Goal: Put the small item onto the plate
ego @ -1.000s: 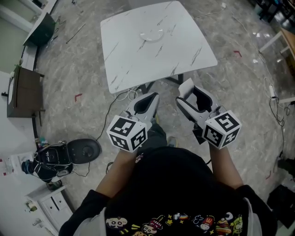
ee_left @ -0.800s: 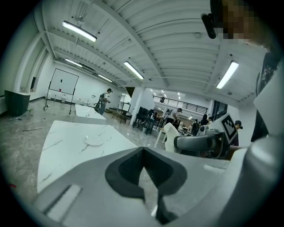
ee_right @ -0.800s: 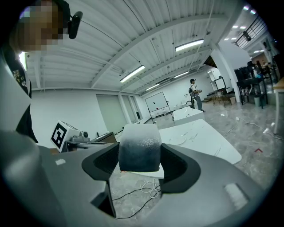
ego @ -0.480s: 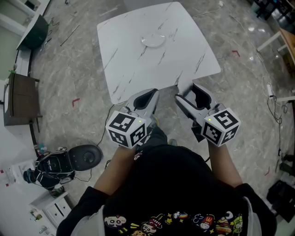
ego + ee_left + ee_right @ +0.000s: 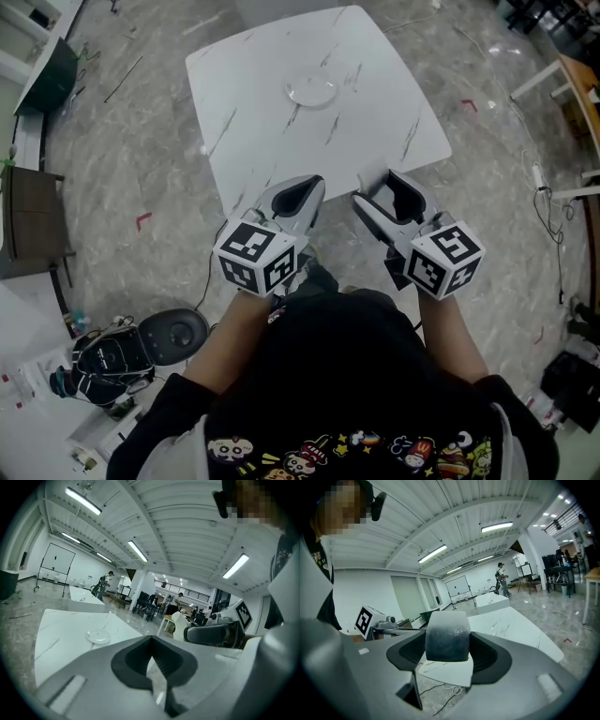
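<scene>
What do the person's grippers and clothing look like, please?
Both the left gripper and right gripper are light grey shells with black-lined jaws, each carrying a white cube with black square markers. The person wears a black top with colourful cartoon print.

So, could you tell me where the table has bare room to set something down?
Nearly the whole table is bare. The plate sits near its far edge. The near half in front of the plate is free, as are the strips either side of it. Nowhere is crowded.
</scene>
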